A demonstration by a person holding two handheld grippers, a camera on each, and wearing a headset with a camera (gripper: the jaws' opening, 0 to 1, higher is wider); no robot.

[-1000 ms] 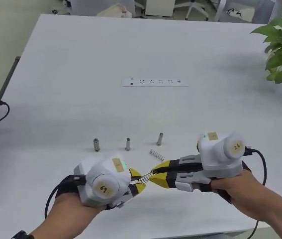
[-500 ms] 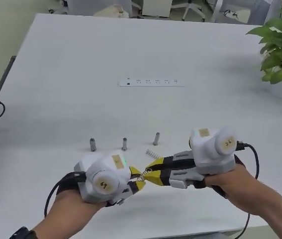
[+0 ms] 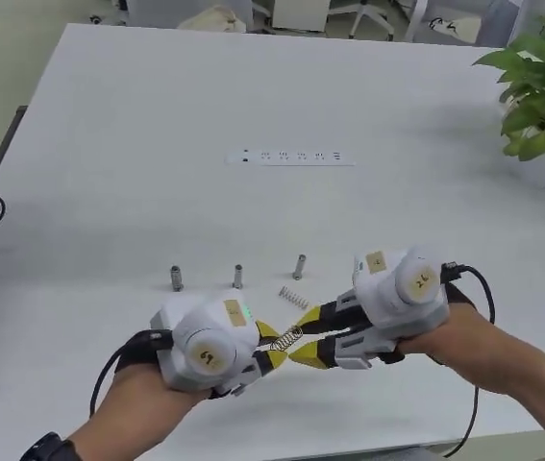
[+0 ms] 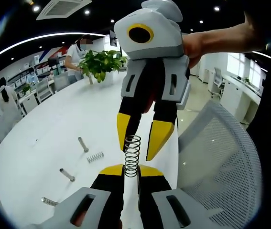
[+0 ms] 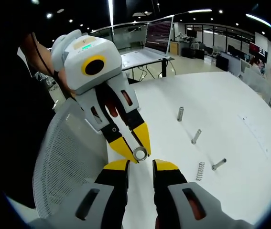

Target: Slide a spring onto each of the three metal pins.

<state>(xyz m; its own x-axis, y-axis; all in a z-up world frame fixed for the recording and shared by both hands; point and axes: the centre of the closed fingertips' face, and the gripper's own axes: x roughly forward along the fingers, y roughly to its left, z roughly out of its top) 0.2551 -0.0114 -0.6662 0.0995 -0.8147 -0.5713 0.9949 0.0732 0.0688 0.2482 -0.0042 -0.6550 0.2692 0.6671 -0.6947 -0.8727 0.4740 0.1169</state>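
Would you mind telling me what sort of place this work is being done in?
Most likely an open-plan office: a large white table with a power strip, a potted plant, a mesh office chair, and more desks behind.

No readable text; the stickers [image 3: 235, 312] on the left gripper [image 3: 272, 348] and right gripper [image 3: 300, 338], at 6 o'clock, are too blurred.

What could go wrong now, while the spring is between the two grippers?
1. The left gripper pinches the spring only at one end, and the right gripper is open around the other end. If the left lets go too early, the spring may drop.
2. A hard squeeze there may make it shoot out.
3. A second spring lies loose beside a pin; a low gripper may knock it away.
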